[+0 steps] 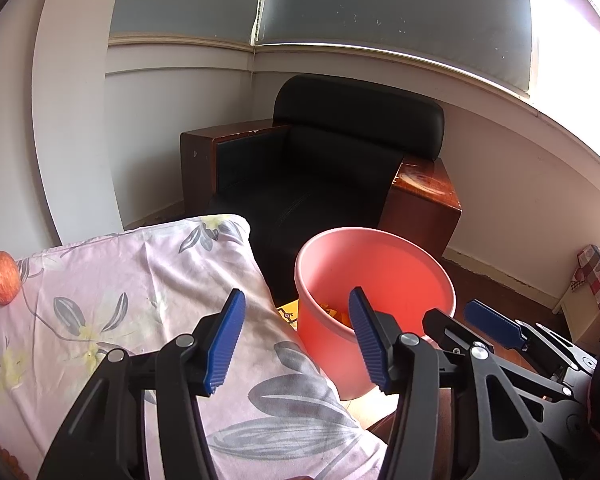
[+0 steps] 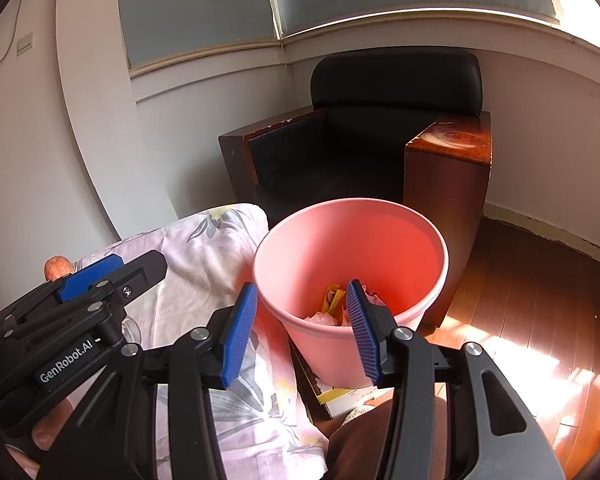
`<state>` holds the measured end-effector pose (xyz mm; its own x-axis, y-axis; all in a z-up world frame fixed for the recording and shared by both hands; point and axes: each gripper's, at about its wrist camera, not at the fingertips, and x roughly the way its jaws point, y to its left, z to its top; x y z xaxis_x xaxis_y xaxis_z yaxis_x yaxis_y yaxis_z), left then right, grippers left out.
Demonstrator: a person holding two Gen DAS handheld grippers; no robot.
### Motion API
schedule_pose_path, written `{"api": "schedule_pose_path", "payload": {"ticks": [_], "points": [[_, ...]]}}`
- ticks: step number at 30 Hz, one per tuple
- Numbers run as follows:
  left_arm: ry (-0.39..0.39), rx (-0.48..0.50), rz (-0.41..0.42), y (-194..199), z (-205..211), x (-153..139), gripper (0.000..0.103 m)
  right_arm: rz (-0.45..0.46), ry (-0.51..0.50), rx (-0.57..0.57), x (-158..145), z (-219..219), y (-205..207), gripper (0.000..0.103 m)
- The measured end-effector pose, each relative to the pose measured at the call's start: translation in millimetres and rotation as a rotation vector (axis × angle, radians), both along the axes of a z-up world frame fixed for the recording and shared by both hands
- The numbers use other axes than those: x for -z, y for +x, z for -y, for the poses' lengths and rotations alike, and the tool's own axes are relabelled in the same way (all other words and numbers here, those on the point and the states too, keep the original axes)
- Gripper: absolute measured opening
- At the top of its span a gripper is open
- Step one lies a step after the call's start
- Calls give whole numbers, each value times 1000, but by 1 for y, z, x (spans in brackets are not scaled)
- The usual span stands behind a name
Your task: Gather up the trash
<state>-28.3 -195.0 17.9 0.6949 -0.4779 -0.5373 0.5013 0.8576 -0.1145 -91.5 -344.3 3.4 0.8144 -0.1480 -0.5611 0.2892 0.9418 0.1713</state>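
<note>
Pink plastic bin (image 2: 350, 268), round and tapering toward its base, upright on the floor just beside the edge of a cloth-covered surface and in front of a dark armchair. Open at the top, smooth rolled rim, inside wall lit red-orange by sunlight. Lower part holding trash (image 2: 338, 306): a crumpled yellow wrapper with dark markings standing among pale pink and white scraps, only a shallow layer at the bottom. From the left wrist view, same bin (image 1: 374, 280), with orange-yellow scraps (image 1: 332, 312) just visible inside.
</note>
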Motion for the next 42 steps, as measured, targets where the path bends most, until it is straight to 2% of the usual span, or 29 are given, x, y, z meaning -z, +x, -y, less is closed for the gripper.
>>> {"api": "schedule_pose_path", "payload": {"ticks": [42], "points": [[5, 0, -2, 0, 4, 2, 51, -6, 1, -6, 3, 3, 4, 48]]}}
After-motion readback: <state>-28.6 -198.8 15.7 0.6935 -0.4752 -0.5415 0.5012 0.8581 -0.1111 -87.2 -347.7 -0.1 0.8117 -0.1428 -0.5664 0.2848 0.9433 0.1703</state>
